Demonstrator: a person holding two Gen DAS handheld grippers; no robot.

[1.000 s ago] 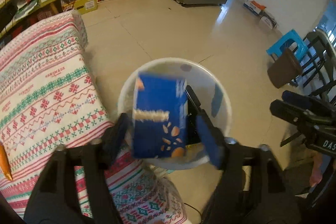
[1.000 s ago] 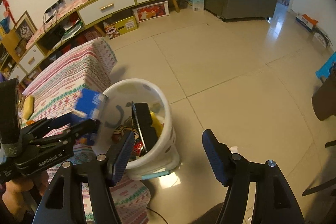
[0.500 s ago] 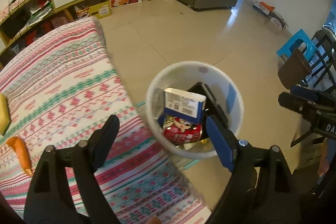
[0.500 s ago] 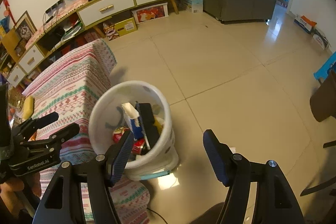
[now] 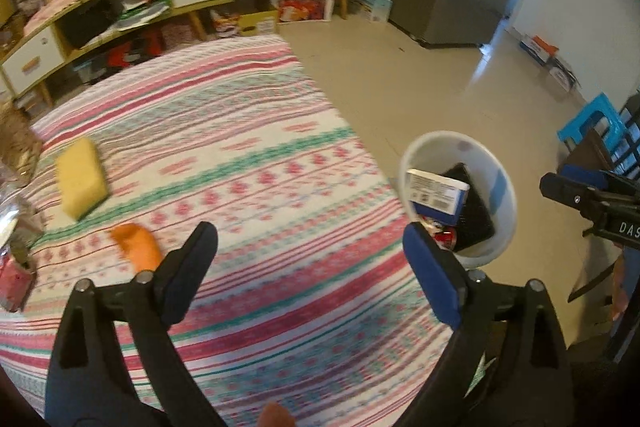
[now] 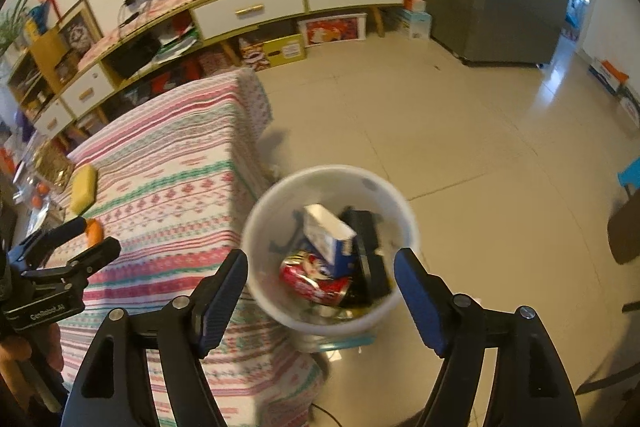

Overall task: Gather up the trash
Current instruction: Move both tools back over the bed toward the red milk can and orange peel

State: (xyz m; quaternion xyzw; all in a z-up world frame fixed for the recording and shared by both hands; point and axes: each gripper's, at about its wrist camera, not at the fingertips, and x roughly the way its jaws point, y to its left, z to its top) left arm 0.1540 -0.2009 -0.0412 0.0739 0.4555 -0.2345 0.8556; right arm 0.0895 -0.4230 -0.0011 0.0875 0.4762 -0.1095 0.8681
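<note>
Each handheld gripper was a black plastic frame with triangular cut-outs and silver screws at the finger pivots. The left gripper and the right gripper both carried long blue pads on their inner finger faces. White lettering marked their black side bodies, partly readable as "GenRobot" and "DAS".

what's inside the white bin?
In the white round plastic bin: a blue-and-white carton, a crushed red can, a flat black box. Whatever lies beneath them is covered.
</note>
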